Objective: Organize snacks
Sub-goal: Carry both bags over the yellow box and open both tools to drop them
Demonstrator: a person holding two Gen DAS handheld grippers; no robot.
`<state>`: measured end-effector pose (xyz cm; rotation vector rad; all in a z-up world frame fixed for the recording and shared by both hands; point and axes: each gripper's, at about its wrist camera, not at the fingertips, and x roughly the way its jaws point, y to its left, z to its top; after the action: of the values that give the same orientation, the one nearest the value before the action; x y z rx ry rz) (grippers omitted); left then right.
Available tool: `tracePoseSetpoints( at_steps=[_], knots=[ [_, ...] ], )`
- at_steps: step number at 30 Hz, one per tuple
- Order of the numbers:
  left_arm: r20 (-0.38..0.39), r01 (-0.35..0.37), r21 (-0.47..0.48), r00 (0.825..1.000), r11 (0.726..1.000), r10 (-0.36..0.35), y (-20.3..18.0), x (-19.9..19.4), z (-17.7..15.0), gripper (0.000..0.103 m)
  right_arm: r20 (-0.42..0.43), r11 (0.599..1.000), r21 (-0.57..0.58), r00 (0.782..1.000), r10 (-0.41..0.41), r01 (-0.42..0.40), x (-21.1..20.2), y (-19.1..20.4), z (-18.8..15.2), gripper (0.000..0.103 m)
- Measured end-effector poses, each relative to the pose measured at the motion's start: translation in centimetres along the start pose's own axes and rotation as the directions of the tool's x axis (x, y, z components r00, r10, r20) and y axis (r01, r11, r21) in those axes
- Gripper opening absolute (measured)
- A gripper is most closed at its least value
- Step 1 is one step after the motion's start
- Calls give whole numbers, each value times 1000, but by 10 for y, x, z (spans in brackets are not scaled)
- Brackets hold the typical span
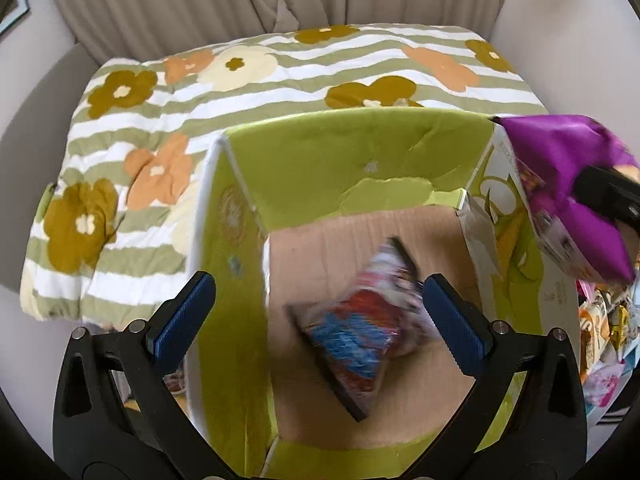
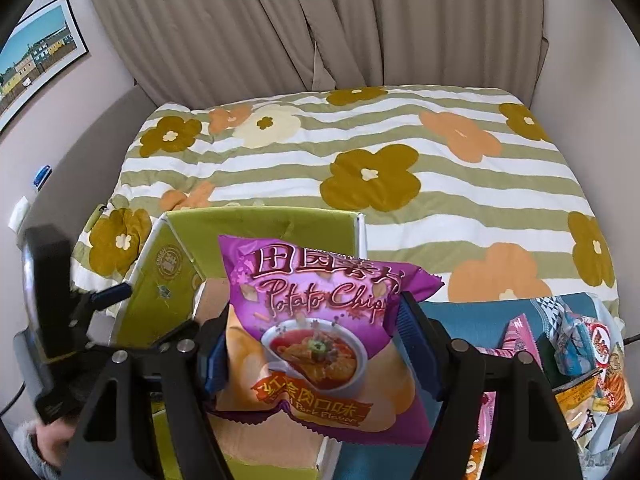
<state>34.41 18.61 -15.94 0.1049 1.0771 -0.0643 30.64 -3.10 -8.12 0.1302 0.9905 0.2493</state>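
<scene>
A green cardboard box (image 1: 340,160) stands open against the bed, its brown floor showing. Inside lies a red, blue and white snack bag (image 1: 360,320), blurred. My left gripper (image 1: 318,284) hangs open over the box, its blue pads (image 1: 184,316) wide apart and clear of that bag. At the box's right edge is a purple potato chip bag (image 1: 568,168). In the right wrist view my right gripper (image 2: 316,340) is shut on this purple bag (image 2: 312,312), holding it by both sides above the box (image 2: 172,280). A finger (image 2: 114,293) of the left gripper shows at the left.
A flowered, striped quilt (image 2: 400,152) covers the bed behind the box. Several loose snack packets (image 2: 588,352) lie in a heap on a blue surface (image 2: 460,312) to the right. Beige curtains hang at the back, and a framed picture (image 2: 40,56) hangs on the left wall.
</scene>
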Motion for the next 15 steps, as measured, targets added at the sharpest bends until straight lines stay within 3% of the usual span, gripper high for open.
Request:
tracePoseSetpoints(
  at_steps=[6,12,13,15],
  knots=[
    [2,11,-85,1000,996,-11,13,-25,-25,102,-5,997,-56,999,45,-45,14,13,8,71],
    [8,-16,-108,1000,994,17,22,-30,-30,102,-22,986,-154,998,63,-66,36,33,18,73],
    [7,-18,-112,1000,994,19,24,-29,-31,102,-22,984,-162,998,65,-67,40,36,19,75],
    [5,-18,-118,1000,993,19,27,-28,-31,102,-17,981,-179,998,66,-68,46,39,19,95]
  ],
)
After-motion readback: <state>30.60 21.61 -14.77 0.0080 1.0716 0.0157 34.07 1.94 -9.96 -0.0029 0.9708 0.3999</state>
